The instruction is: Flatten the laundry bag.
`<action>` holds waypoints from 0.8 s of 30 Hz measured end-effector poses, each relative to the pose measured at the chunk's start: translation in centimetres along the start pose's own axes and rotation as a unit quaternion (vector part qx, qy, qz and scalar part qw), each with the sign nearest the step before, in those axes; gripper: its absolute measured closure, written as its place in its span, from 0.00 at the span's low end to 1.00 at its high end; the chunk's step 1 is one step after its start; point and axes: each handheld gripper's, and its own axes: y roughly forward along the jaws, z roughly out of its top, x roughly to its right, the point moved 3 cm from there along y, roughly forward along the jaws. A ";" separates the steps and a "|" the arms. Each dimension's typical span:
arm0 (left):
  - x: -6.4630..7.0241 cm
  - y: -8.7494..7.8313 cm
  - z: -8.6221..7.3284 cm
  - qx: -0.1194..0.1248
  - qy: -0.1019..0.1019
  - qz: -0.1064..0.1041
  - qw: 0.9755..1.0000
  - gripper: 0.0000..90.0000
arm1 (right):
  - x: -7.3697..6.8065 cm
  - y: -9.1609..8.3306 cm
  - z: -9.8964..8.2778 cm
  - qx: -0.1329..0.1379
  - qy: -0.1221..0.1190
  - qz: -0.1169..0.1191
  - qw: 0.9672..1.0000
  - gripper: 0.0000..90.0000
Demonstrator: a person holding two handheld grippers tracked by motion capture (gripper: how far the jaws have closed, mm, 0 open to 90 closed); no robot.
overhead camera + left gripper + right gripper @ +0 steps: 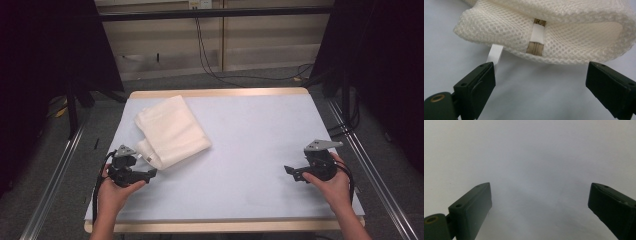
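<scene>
White mesh bag [171, 131] just ahead of left hand-held gripper [150, 173], jaws apart

A cream mesh laundry bag [171, 131] lies folded flat on the desk's [260, 145] far left part. Its tan zipper [535, 47] sits under a white elastic tab [537, 33].

This looks like a lab recording bay. A table [260, 150] with a pale covering and wooden edges stands on grey carpet between metal floor rails [55, 180], flanked by black curtains [45, 50], with cables [210, 55] trailing beyond its far edge.
</scene>
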 end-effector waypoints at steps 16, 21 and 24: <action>-0.5 0.7 0.6 -0.005 -0.007 -0.006 1.000 0.16 | -0.5 0.3 -0.2 -0.015 -0.006 0.000 1.000 0.06; -0.6 0.6 0.8 -0.003 -0.009 -0.002 1.000 0.18 | -0.4 0.2 -0.4 -0.013 -0.005 0.005 1.000 0.06; -0.7 0.6 0.9 -0.001 -0.016 0.000 1.000 0.18 | -0.4 0.2 -0.5 -0.014 -0.005 0.000 1.000 0.06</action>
